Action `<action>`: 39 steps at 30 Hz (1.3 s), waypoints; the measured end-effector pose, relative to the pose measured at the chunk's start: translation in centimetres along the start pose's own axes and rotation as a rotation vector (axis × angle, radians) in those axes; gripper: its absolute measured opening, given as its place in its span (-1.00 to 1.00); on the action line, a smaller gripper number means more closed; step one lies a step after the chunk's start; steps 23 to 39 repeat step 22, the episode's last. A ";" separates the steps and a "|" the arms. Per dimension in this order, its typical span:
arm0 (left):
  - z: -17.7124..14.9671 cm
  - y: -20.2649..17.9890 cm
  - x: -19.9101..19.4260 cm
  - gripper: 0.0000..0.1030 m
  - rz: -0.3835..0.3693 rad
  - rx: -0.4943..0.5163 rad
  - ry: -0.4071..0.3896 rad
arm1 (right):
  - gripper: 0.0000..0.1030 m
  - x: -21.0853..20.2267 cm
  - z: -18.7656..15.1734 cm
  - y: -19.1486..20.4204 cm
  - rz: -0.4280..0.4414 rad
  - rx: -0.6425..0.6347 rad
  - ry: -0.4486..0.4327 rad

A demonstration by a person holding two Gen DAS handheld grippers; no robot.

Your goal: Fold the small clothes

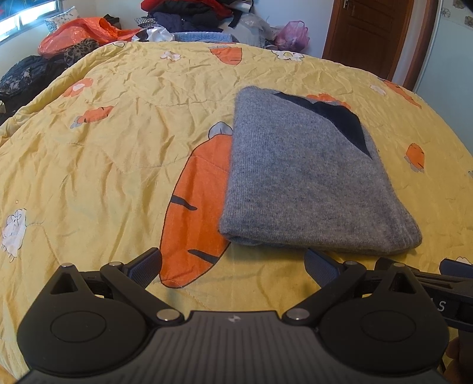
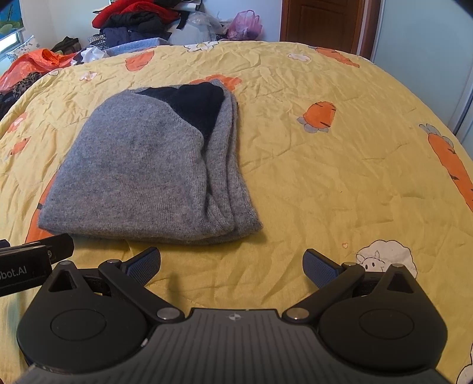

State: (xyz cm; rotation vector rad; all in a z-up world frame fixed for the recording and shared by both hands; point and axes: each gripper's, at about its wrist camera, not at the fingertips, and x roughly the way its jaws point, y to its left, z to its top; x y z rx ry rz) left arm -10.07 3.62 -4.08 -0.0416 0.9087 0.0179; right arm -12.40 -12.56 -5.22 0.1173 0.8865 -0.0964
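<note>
A grey knitted sweater with a dark navy patch (image 1: 310, 177), folded into a thick rectangular bundle, lies on a bed covered by a wrinkled yellow quilt printed with orange carrots and white sheep (image 1: 88, 147). It sits toward the near edge of the bed, roughly midway across, with one long side overlapping a large carrot print. In the right wrist view its stacked layers show along the right-hand side, slightly stepped and not flush.

The left gripper (image 1: 233, 265) hangs just in front of the bundle's near edge, jaws spread wide and holding nothing. The right gripper (image 2: 232, 265) hovers over bare quilt just beside the bundle's near right corner, jaws likewise spread and empty. Neither touches the knit.

The fold looks essentially done, so the risk from here is undoing it. The loose layered edges on the right could catch on an open finger if the right gripper sweeps across low, dragging the top layer and opening the stack. A pinch taken on only the upper layer would lift that alone and let the rest slump. The soft, crumpled quilt may also bunch under a sliding bundle, and a jaw closing low could grab the quilt along with the knit.

At the far edge of the bed sits a heap of dark and red clothes (image 2: 136, 20) and an orange plastic bag (image 1: 85, 32).
</note>
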 end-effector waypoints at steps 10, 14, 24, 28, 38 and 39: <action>-0.1 0.0 0.0 1.00 -0.004 0.003 -0.018 | 0.99 0.0 0.1 0.1 0.002 0.000 0.001; -0.3 0.0 -0.7 0.99 -0.026 0.003 -0.064 | 0.99 0.1 0.1 0.1 0.003 0.004 0.000; -0.1 1.0 0.5 1.00 -0.135 0.044 -0.002 | 0.99 0.2 0.7 -0.9 0.035 0.002 -0.026; -0.1 1.0 0.5 1.00 -0.135 0.044 -0.002 | 0.99 0.2 0.7 -0.9 0.035 0.002 -0.026; -0.1 1.0 0.5 1.00 -0.135 0.044 -0.002 | 0.99 0.2 0.7 -0.9 0.035 0.002 -0.026; -0.1 1.0 0.5 1.00 -0.135 0.044 -0.002 | 0.99 0.2 0.7 -0.9 0.035 0.002 -0.026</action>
